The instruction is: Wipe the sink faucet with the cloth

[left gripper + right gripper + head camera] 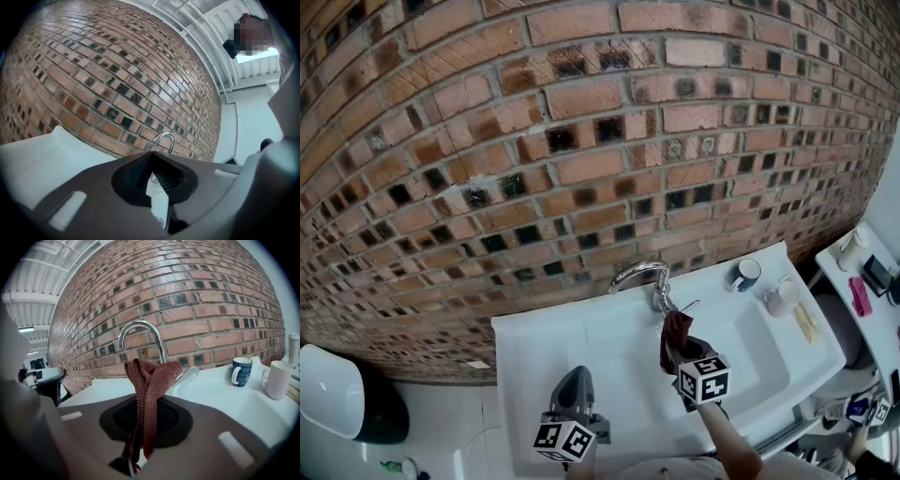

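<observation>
A curved chrome faucet [639, 274] rises at the back of the white sink [534, 330], against the brick wall. My right gripper [678, 351] is over the basin just in front of the faucet base, shut on a dark red cloth [675, 328]. In the right gripper view the cloth [152, 380] stands folded above the right gripper [149, 405] and hides the lower part of the faucet [140, 331]. My left gripper [575, 382] is lower and to the left, over the sink's front, shut and empty. The left gripper [151, 161] points toward the faucet [165, 139], which is farther off.
A blue mug [745, 275] and a white cup [778, 300] stand on the sink's right ledge; both the mug [241, 371] and the cup [276, 379] show in the right gripper view. A white shelf [853, 281] with small items is at the far right. A white and black bin [337, 398] sits on the floor at the left.
</observation>
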